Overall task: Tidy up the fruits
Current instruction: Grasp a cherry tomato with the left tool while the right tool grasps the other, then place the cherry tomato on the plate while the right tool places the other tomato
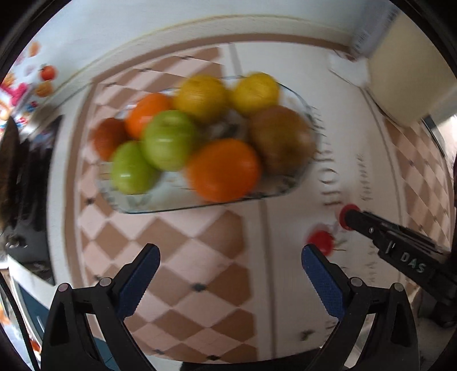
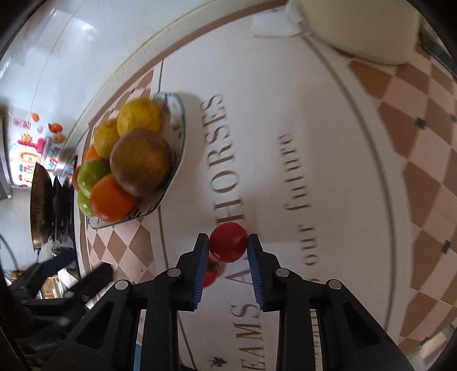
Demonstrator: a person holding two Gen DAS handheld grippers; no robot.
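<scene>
The right gripper (image 2: 228, 242) is clamped on a red tomato (image 2: 228, 242), its blue pads (image 2: 201, 256) pressing the fruit from both sides just above the tablecloth (image 2: 328, 185). A second red tomato (image 2: 210, 274) lies on the cloth right behind the left pad, partly hidden by it. Grey lettering printed on the cloth runs beside the held tomato.

The left gripper (image 1: 230, 261) hangs over the checkered part of the cloth with its jaws spread wide and nothing between them. From its camera the right gripper's black finger (image 1: 371, 225) shows at the right, its tip against the red tomato.

Further out stands a glass dish (image 1: 302, 171) heaped with fruit: two green apples (image 1: 168, 139), oranges (image 1: 224, 169), yellow citrus (image 1: 254, 91) and a brownish-green fruit (image 1: 281, 139). A cream-coloured object (image 2: 362, 25) sits at the far edge of the table.
</scene>
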